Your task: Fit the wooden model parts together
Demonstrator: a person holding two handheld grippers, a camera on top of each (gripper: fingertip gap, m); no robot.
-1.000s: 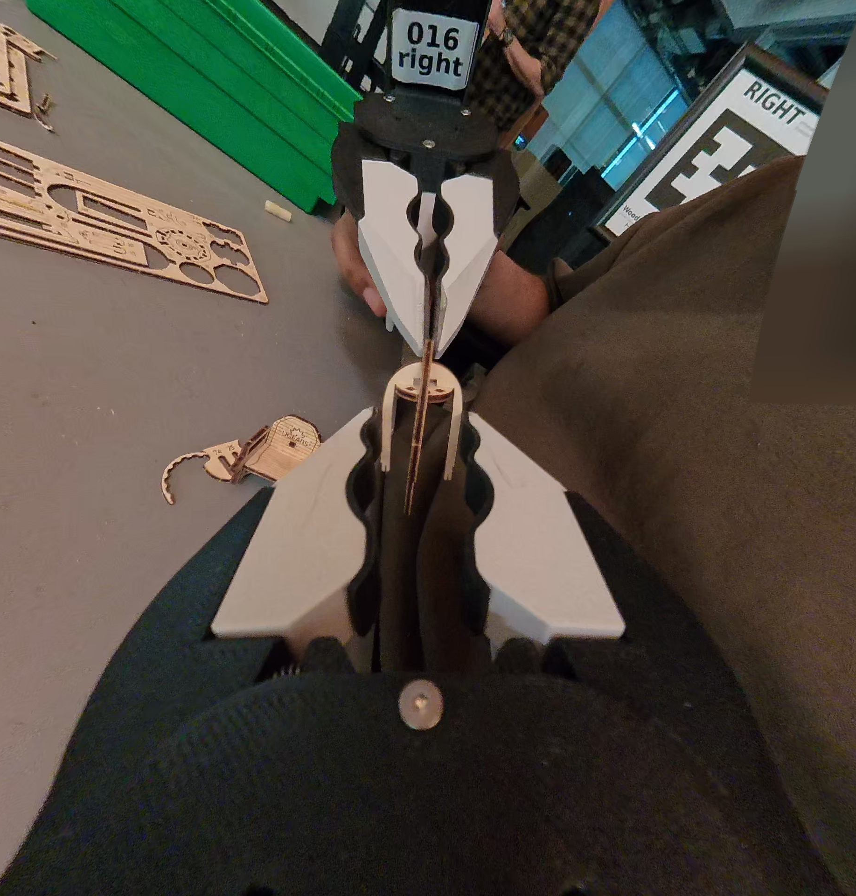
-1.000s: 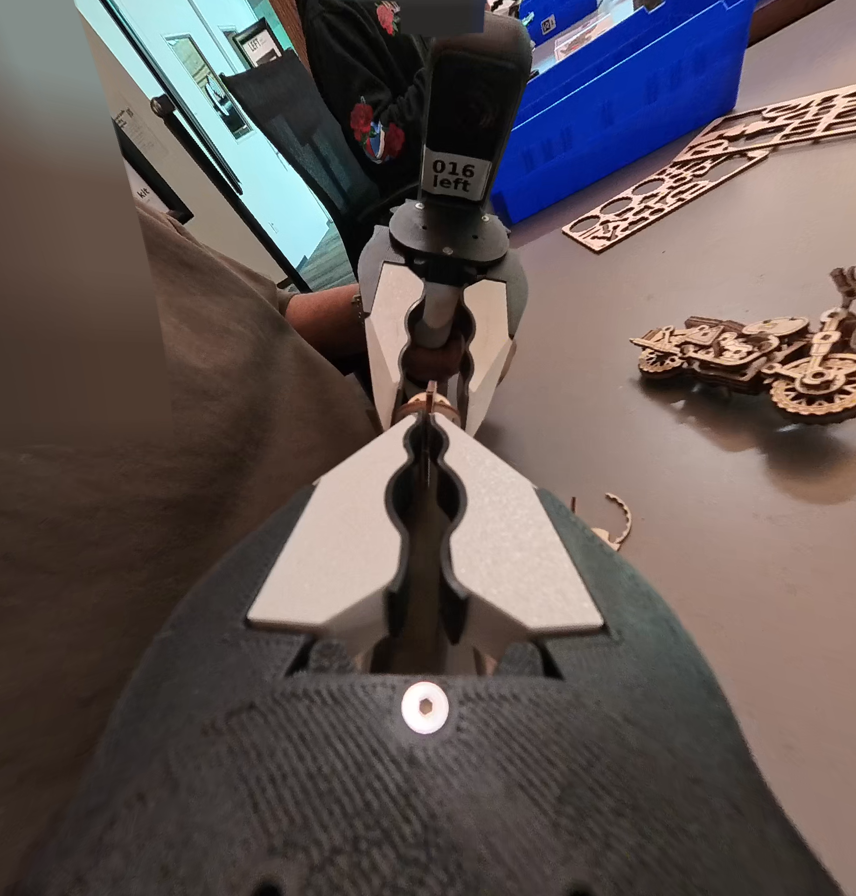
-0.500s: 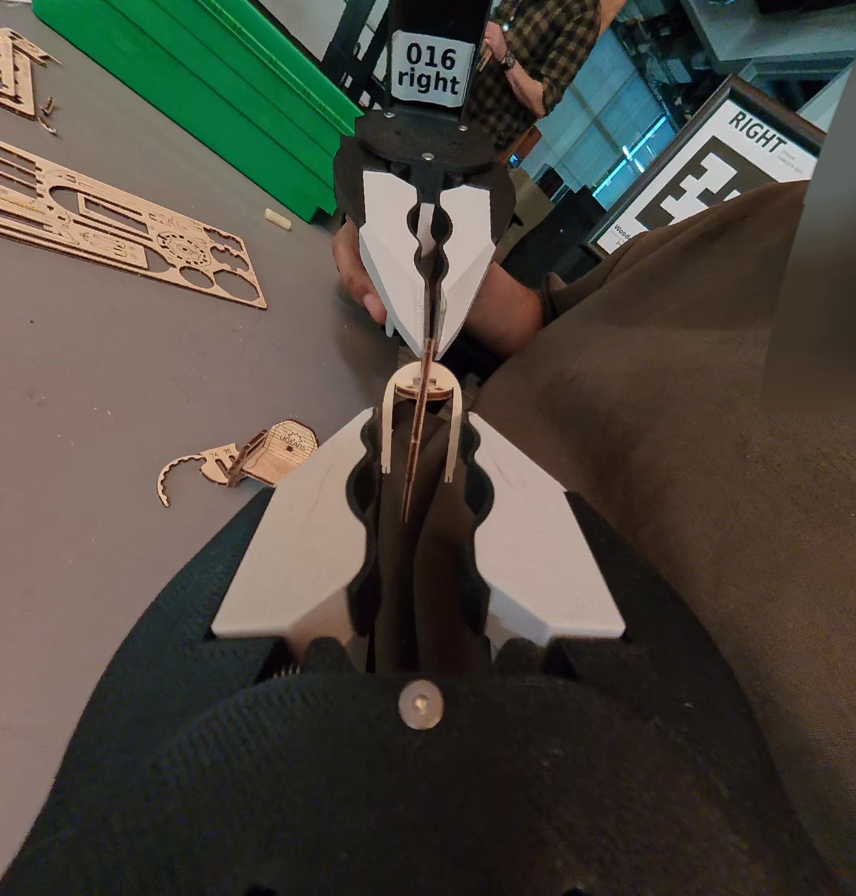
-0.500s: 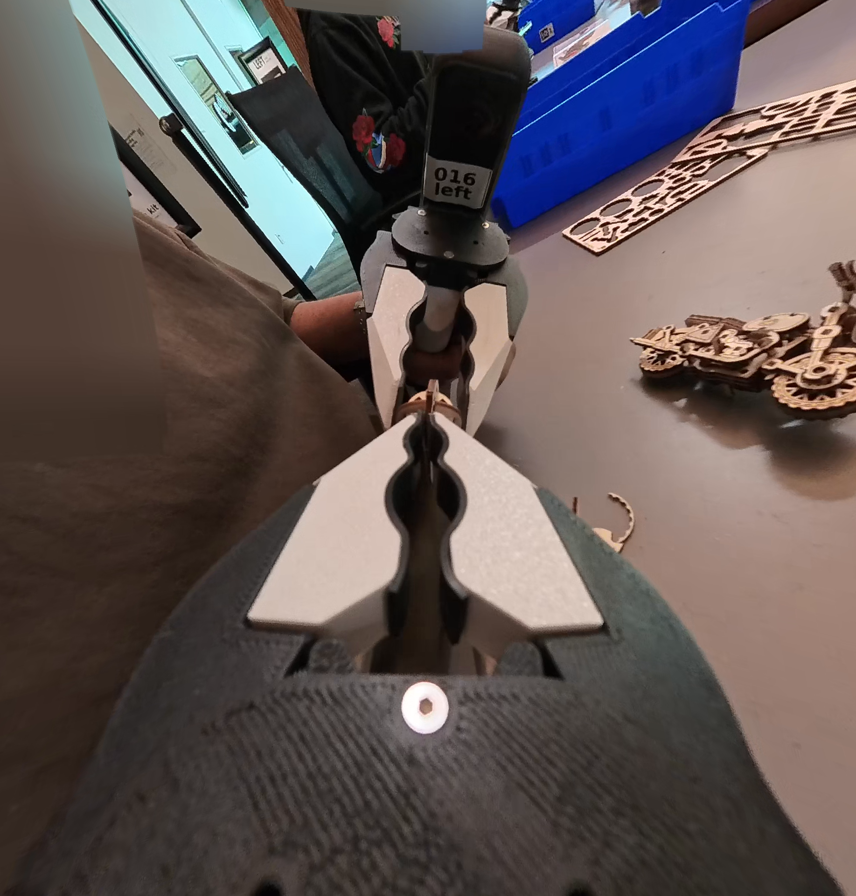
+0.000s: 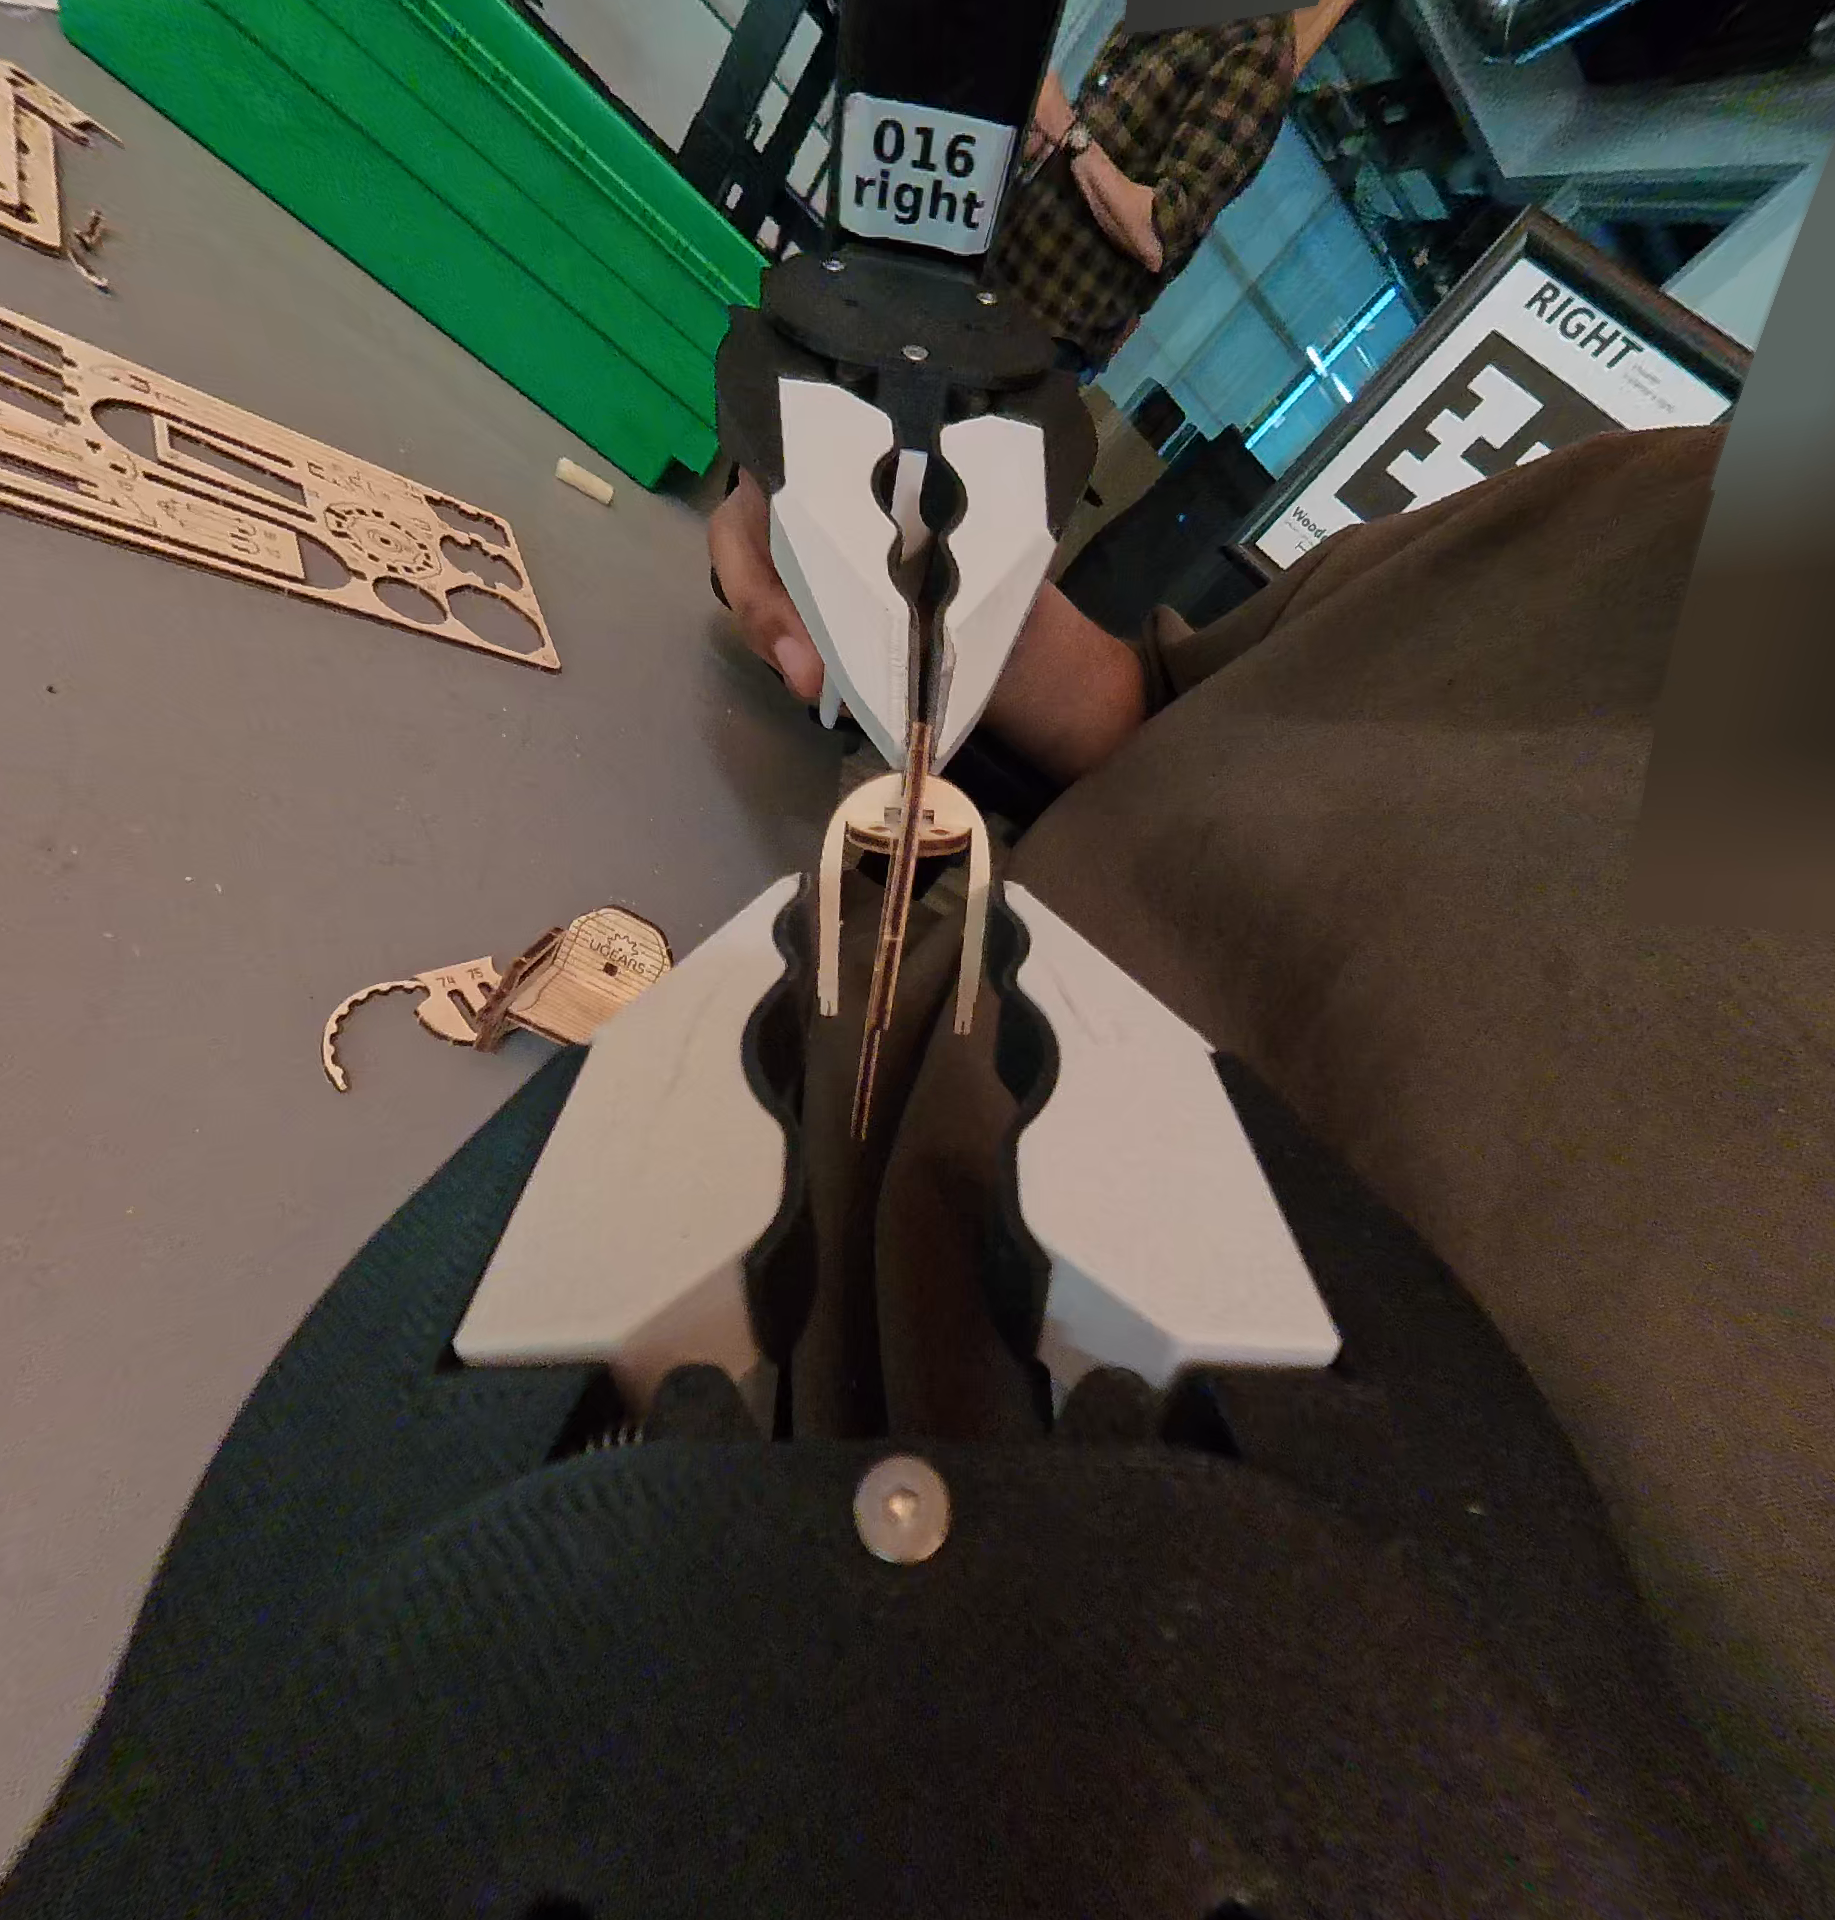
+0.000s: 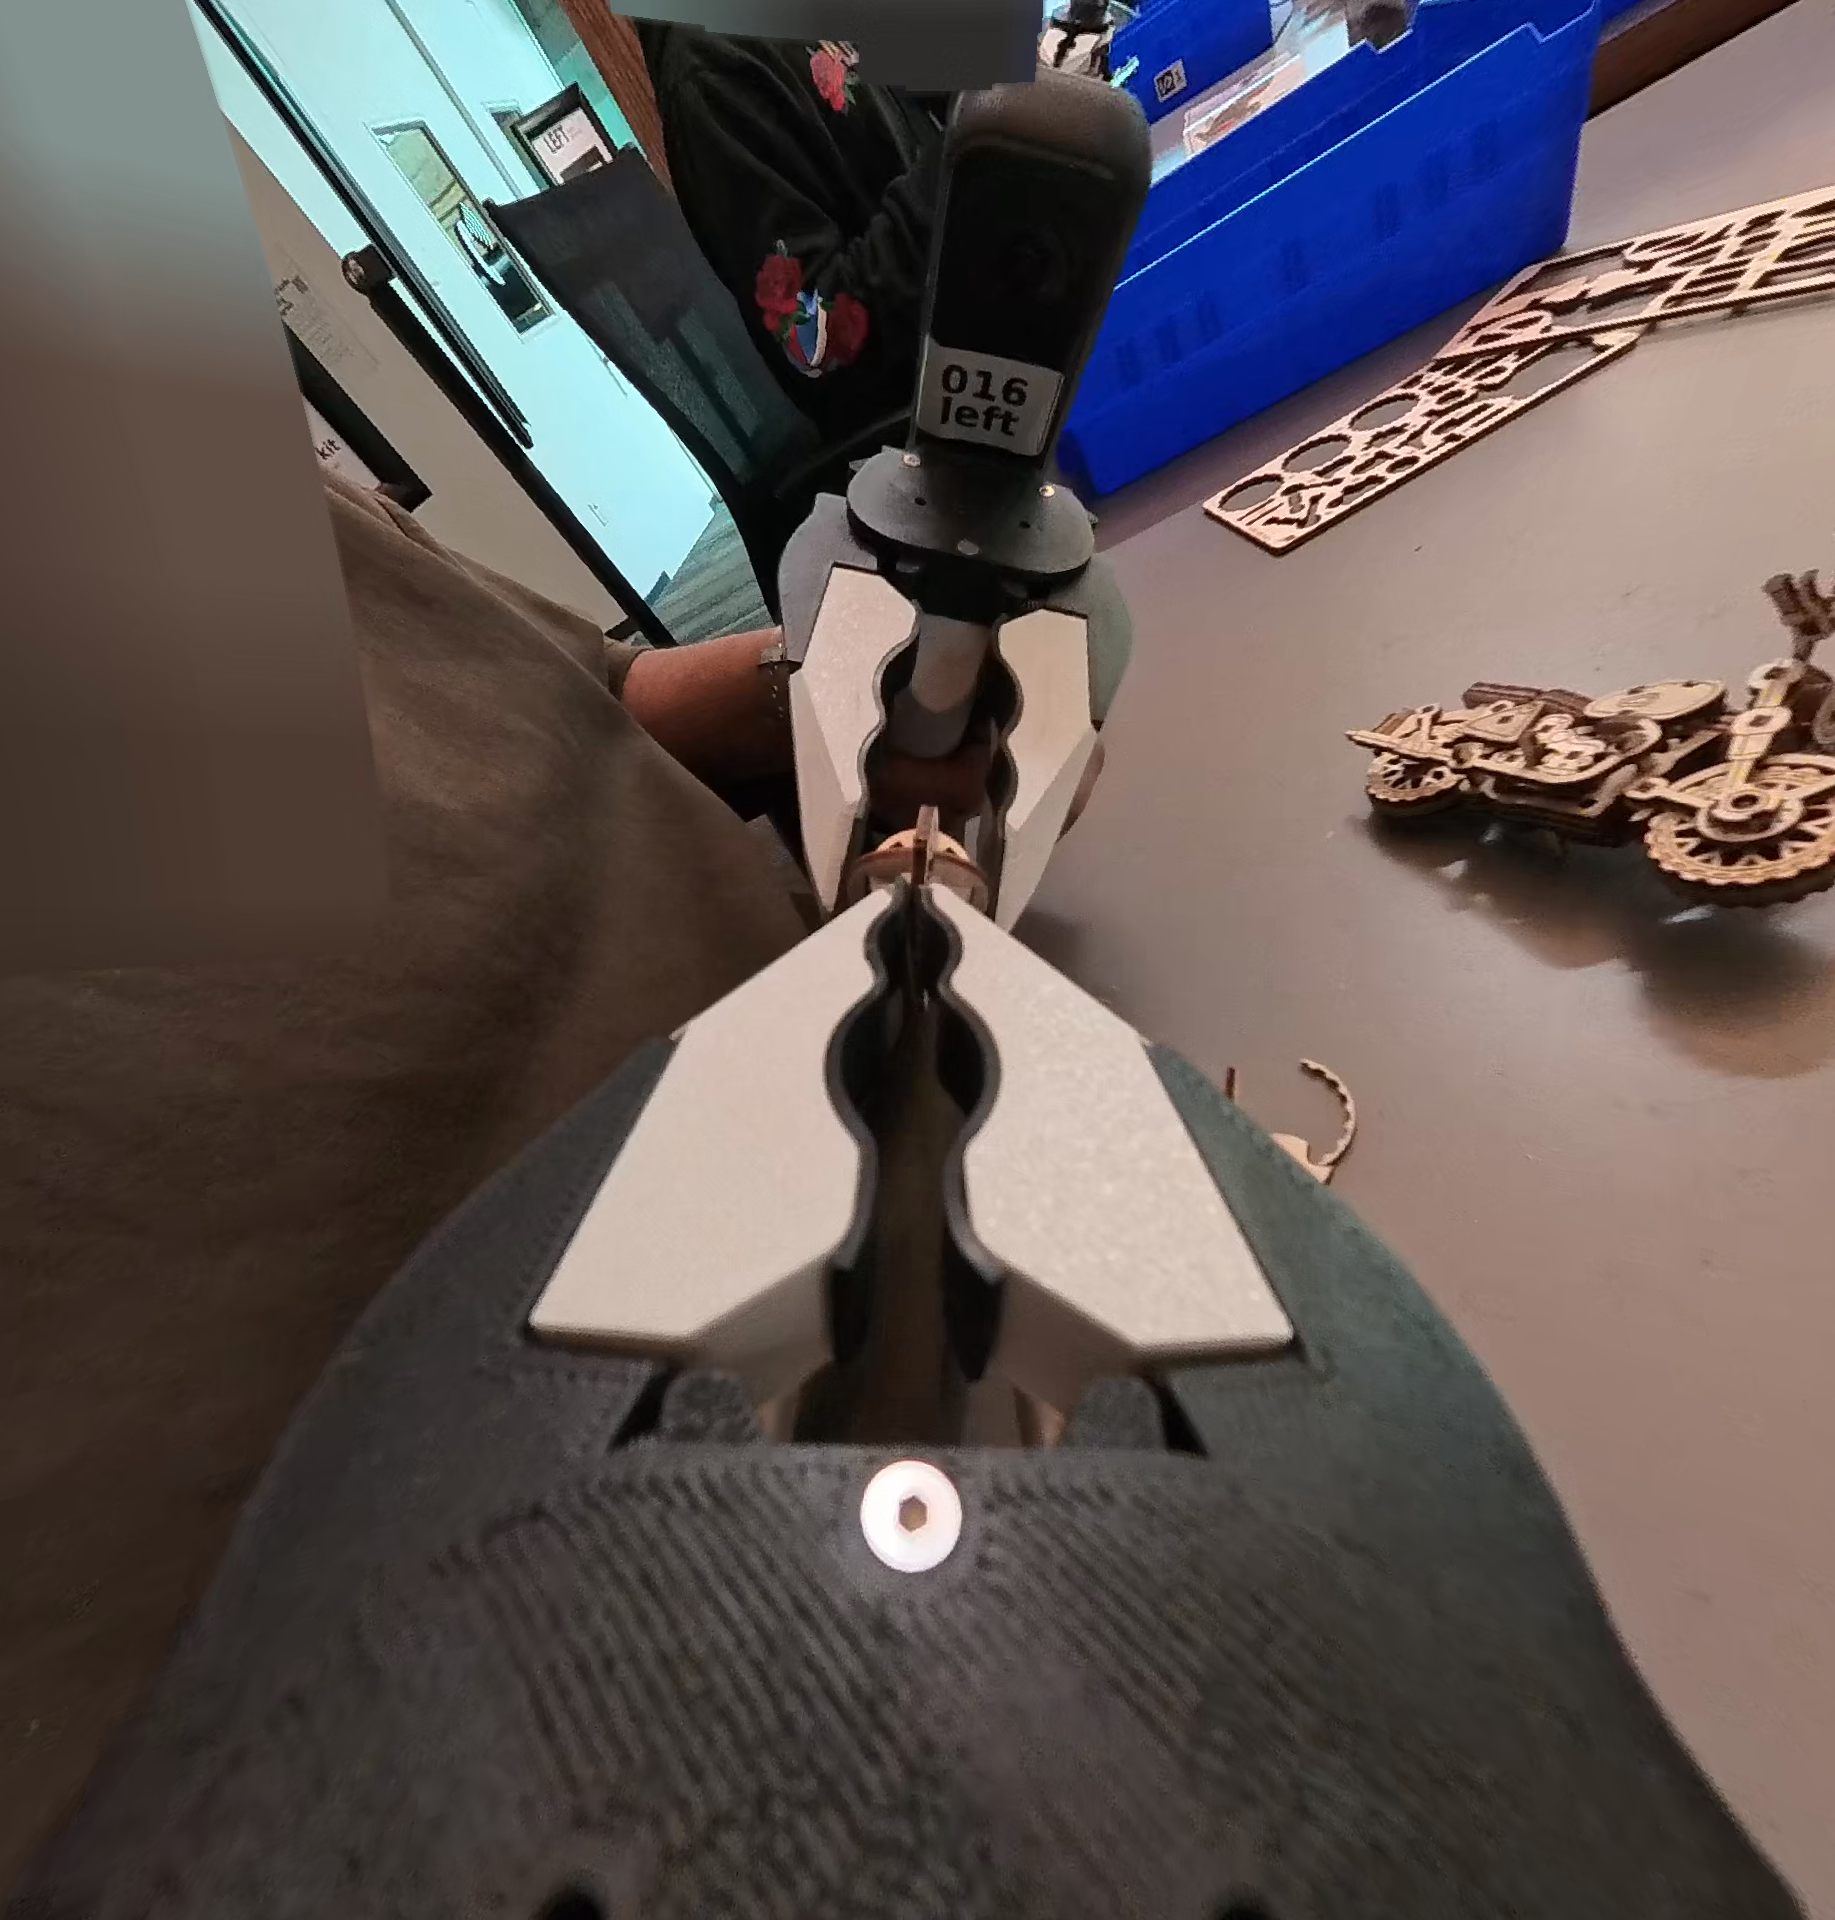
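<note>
My left gripper (image 5: 897, 894) is shut on a small arch-shaped wooden part (image 5: 900, 821), gripping its two legs between the white fingers. My right gripper (image 5: 918, 743) faces it tip to tip and is shut on a thin flat wooden part (image 5: 885, 966) seen edge-on. That flat part passes through the slot in the arch's round top and reaches back between my left fingers. In the right wrist view my right gripper (image 6: 913, 909) hides most of the flat part (image 6: 928, 831). The arch part (image 6: 892, 860) shows just beyond, inside the left gripper (image 6: 923, 883).
Both grippers are held above the grey table's near edge, close to a person's brown-shirted torso (image 5: 1412, 935). On the table are a small wooden sub-assembly (image 5: 560, 977), a laser-cut sheet (image 5: 217, 488), a green bin (image 5: 425, 208), a wooden motorcycle model (image 6: 1640, 769) and a blue bin (image 6: 1308, 260). Both grippers' tips are close together, under 4 cm apart. My left gripper's tips are some 15 centimetres from the wooden motorcycle model (image 6: 1640, 769).
The flat part has slid slightly farther through the arch part toward my left gripper. Both grips are unchanged.
</note>
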